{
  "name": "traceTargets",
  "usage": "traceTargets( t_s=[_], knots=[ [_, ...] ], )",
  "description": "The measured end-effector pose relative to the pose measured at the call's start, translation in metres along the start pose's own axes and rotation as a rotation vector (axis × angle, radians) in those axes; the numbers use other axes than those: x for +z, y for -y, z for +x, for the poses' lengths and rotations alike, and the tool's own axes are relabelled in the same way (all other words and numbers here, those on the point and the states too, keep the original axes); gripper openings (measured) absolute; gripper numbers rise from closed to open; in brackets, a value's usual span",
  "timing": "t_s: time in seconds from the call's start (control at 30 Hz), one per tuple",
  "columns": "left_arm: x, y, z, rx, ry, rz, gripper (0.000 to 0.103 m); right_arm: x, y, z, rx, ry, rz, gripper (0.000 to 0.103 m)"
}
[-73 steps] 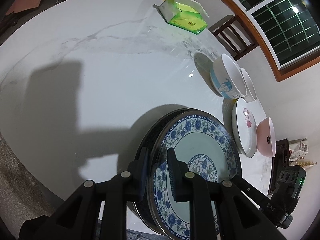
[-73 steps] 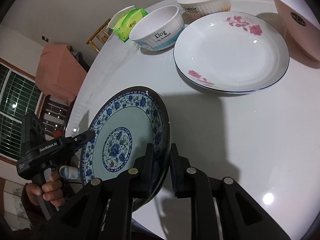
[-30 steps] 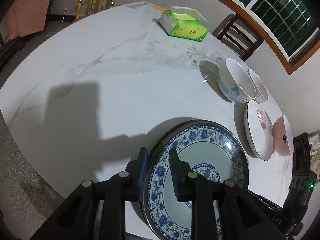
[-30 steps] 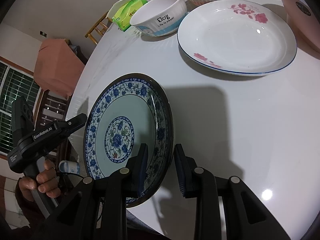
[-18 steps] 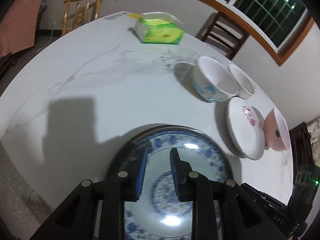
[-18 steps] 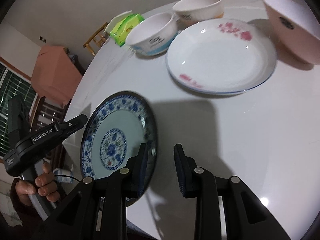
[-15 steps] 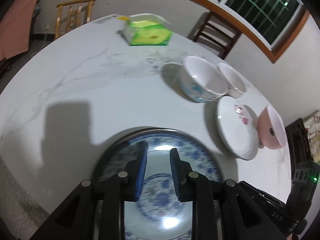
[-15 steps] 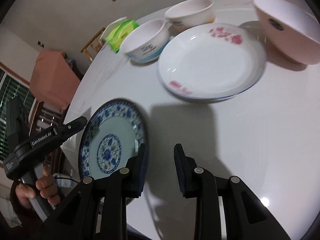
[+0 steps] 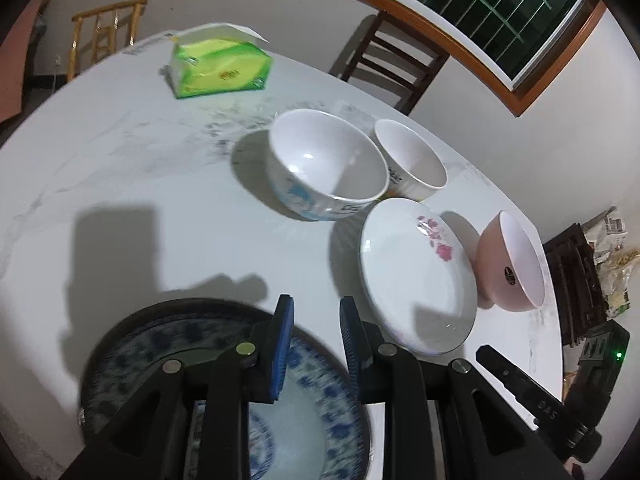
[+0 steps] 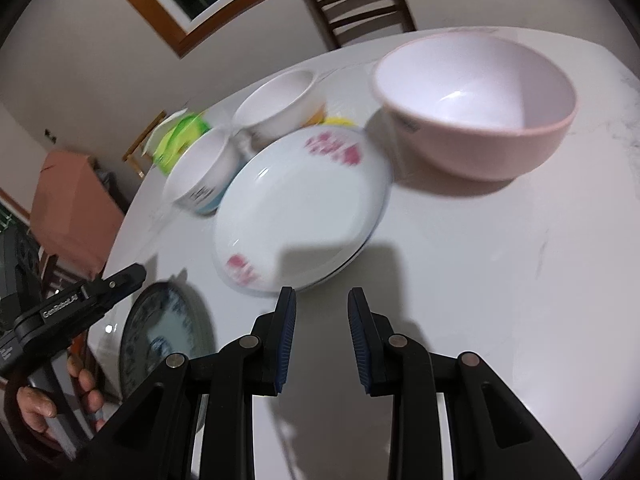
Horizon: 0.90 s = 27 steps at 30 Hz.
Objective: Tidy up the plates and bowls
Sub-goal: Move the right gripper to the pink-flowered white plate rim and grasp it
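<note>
- Blue-patterned plate [image 9: 312, 412] lies flat on the tabletop [image 9: 160, 208] at its near edge, beneath my left tool [image 9: 316, 344].
- Left tool spread, holding nothing.
- Right tool [image 10: 322, 340] spread, empty, facing the floral plate [image 10: 296, 212], likely my next pick.
- Bowls [image 9: 328, 168] clustered beyond.

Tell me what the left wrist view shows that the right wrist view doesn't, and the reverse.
Only the left wrist view: the window grille in full, clutter beside the table at right.
Only the right wrist view: the person's hand holding the left gripper, a pink-draped object.
Both: blue plate, floral plate, pink bowl, two white bowls, green pack, dark chair.
</note>
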State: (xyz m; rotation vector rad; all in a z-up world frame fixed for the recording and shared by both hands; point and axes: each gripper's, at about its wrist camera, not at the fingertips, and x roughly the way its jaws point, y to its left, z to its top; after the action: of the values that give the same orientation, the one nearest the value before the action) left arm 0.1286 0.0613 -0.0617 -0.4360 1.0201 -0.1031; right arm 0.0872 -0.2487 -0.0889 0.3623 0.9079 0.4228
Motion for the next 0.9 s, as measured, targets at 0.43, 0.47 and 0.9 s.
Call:
traceTargets(
  t_s=[0.43, 0.47, 0.9],
  knots=[
    [0.033, 0.030, 0.064, -0.044, -0.105, -0.011, 0.024, 0.040, 0.035, 0.030, -0.046, 0.016, 0.036, 0.027],
    [0.034, 0.031, 0.067, -0.042, -0.112, -0.012, 0.024, 0.042, 0.036, 0.032, -0.047, 0.013, 0.037, 0.027],
    [0.046, 0.036, 0.097, -0.002, -0.153, -0.006, 0.024, 0.055, 0.042, 0.056, -0.053, -0.007, 0.029, 0.020]
  ],
)
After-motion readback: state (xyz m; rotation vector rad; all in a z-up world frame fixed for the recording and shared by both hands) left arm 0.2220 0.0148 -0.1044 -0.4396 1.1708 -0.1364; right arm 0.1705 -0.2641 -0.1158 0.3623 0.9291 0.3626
